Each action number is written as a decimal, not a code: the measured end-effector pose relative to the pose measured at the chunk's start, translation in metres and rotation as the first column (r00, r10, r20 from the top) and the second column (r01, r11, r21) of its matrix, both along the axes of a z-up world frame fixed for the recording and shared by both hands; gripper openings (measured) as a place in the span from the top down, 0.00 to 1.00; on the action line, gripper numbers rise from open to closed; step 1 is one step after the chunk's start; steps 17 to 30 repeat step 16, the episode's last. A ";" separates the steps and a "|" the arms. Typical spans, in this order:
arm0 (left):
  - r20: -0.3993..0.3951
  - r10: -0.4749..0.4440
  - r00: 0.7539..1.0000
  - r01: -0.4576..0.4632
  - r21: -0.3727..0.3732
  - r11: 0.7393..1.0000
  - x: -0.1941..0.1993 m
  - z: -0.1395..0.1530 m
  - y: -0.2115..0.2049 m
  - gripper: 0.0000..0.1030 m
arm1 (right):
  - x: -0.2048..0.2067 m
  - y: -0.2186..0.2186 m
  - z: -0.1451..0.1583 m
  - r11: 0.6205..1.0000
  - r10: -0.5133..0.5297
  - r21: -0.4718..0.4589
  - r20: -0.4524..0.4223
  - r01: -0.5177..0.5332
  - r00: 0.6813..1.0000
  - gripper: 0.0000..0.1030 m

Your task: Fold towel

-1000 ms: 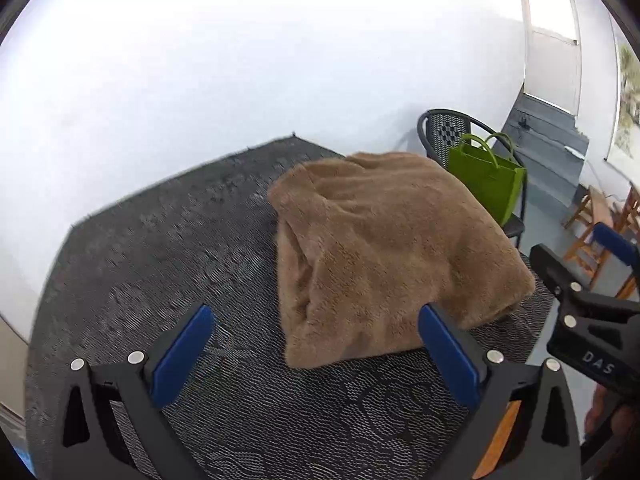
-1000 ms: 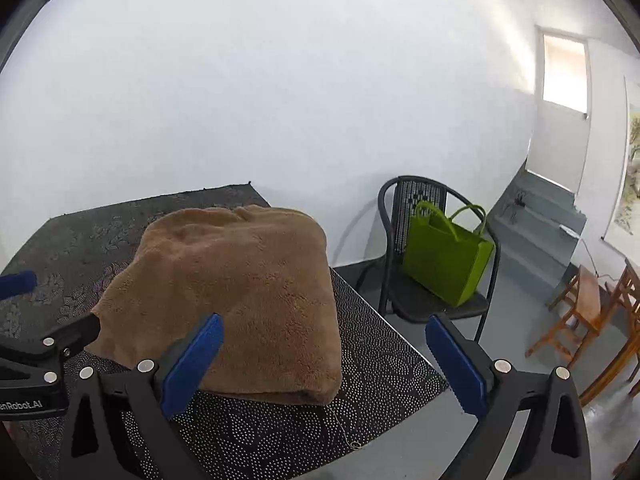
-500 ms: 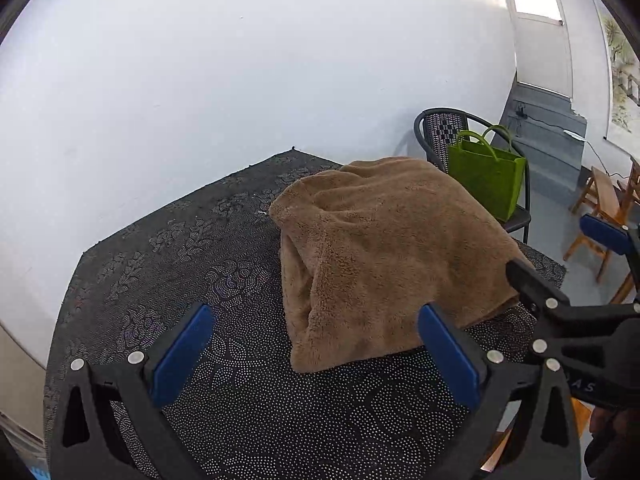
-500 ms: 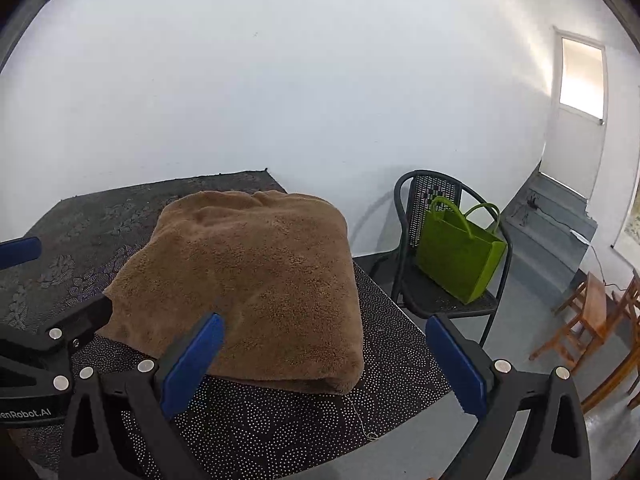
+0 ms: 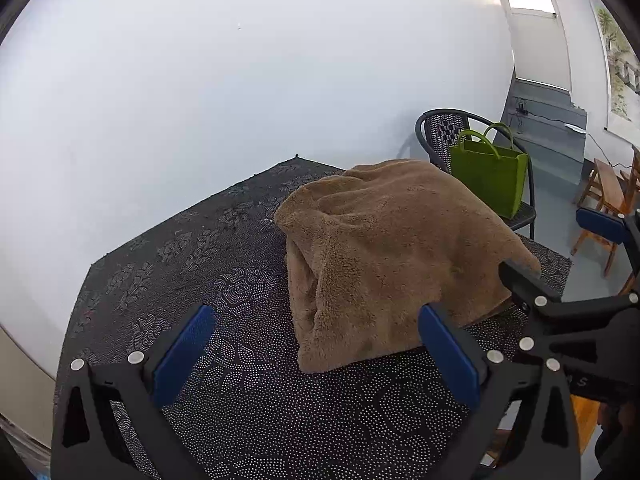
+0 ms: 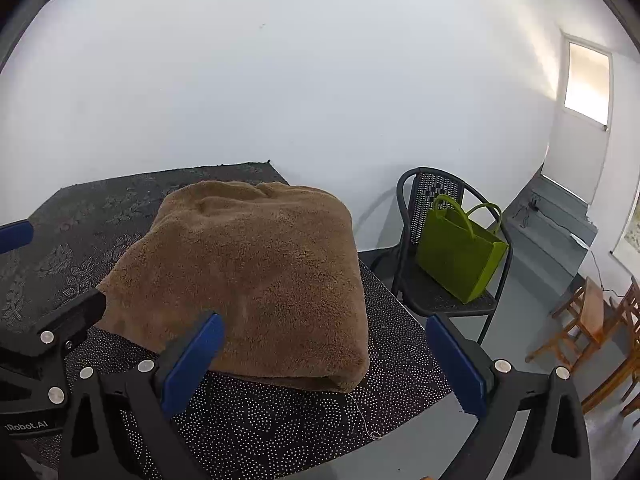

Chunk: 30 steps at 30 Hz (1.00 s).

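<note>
The left tongs (image 5: 316, 354) are spread wide with nothing between the blue pads, held low over the near part of the table (image 5: 248, 420) and pointing at the towel's near left corner. The right tongs (image 6: 324, 354) are spread just as wide and also empty, off the towel's near right side, half over the table edge. Each pair shows at the rim of the other's view, so they sit close side by side.

The towel (image 5: 400, 248) lies on the table just beyond both pads as a thick, rounded stack of several layers, its folded edges bulging toward the left tongs. That is already a folded bundle; whether more folding is meant cannot be judged from here.

Risks, as I judge them: the pile is plush and the layers are loose, so a pad closing on the near corner could catch only the top layer and peel the stack open. A nudge from either pad could slide the bundle toward the right table edge, which it lies near. A loose thread (image 6: 362, 416) trails off its front and could snag.

Beyond stand a chair (image 6: 436, 280) and a green bag (image 6: 456, 256).
</note>
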<state>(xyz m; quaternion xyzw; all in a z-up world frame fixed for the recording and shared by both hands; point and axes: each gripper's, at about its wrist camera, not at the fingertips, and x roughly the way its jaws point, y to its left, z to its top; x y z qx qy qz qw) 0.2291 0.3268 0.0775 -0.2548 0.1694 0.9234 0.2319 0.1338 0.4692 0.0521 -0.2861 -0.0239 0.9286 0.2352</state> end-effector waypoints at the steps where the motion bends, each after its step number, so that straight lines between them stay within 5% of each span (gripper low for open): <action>1: -0.001 0.001 1.000 -0.001 0.000 1.000 0.000 0.000 0.000 0.00 | -0.001 0.000 0.000 1.000 0.000 -0.002 0.000 0.000 1.000 0.00; 30: 0.053 -0.020 0.998 0.019 0.011 1.000 -0.006 -0.002 0.003 0.00 | -0.005 0.003 0.003 1.000 0.000 -0.015 -0.005 0.000 1.000 0.00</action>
